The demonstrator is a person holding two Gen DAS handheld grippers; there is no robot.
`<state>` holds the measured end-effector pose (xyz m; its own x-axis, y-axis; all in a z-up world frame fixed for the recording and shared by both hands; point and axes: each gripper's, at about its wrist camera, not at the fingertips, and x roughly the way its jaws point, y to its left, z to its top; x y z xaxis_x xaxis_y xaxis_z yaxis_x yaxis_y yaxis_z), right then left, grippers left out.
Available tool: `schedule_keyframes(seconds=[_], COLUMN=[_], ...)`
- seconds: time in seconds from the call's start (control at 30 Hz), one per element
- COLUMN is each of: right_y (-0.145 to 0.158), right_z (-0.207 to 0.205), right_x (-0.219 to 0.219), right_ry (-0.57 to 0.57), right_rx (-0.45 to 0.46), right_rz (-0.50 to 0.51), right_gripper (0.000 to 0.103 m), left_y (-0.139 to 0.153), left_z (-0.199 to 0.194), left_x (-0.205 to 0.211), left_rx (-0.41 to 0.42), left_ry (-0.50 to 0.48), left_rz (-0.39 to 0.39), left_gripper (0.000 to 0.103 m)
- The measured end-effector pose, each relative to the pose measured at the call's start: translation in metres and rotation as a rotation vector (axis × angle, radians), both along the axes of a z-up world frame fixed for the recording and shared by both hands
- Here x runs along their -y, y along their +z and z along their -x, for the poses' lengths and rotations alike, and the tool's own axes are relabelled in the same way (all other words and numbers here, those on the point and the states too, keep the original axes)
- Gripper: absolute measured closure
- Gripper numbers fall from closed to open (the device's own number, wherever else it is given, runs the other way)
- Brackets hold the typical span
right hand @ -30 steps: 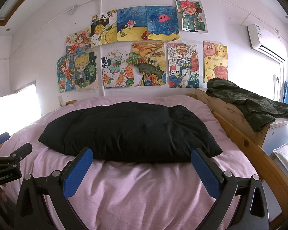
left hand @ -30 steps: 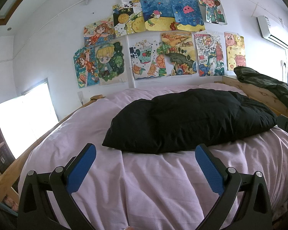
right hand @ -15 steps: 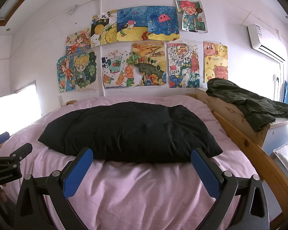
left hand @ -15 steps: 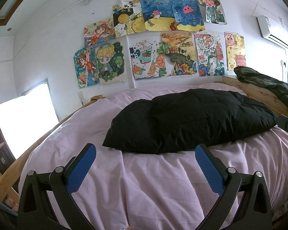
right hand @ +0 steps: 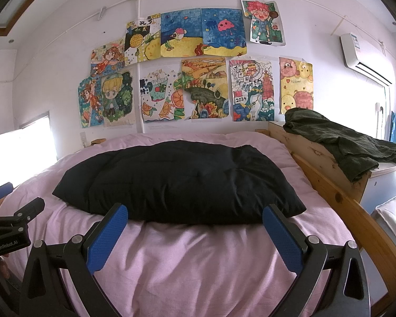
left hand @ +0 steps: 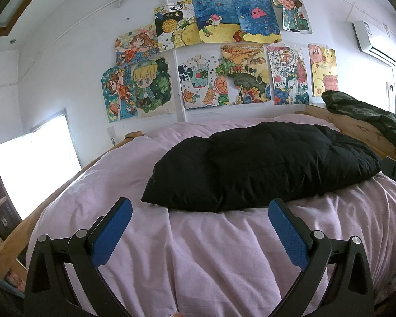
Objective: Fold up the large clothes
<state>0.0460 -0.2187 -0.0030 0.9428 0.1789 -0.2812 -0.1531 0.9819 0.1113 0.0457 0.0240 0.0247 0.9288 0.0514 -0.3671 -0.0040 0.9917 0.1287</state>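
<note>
Nothing has shifted since a second ago: your left gripper [left hand: 199, 220] and right gripper [right hand: 195, 224] both hover spread wide and empty, just short of the black padded garment [right hand: 177, 182] lying mid-bed on the pink sheet [right hand: 192, 264]. It looks soft, puffy and light; pinch its near corners. Right of it, a dark green garment [right hand: 338, 140] drapes the wooden headboard shelf [right hand: 316, 153], clear of your reach.

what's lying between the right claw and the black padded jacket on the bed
Only bare pink bedsheet, wrinkled, with no object on it. The right claw is open just short of the black padded jacket, as the right wrist view shows.
</note>
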Motion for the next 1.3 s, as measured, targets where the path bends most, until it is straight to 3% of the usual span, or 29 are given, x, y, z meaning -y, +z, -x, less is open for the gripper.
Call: schedule_keyframes(seconds=[0.73, 1.3], right_y=[0.0, 0.001], right_z=[0.0, 0.001], right_x=[-0.001, -0.003], right_ry=[-0.001, -0.003], right_rx=[-0.001, -0.001], right_rz=[0.0, 0.001], right_gripper=[0.0, 0.0], left_y=[0.0, 0.007], left_z=[0.0, 0.008], left_x=[-0.002, -0.032], left_rx=[-0.002, 0.021], left_ry=[-0.002, 0.0], left_rz=[-0.002, 0.011], left_gripper=[0.001, 0.002])
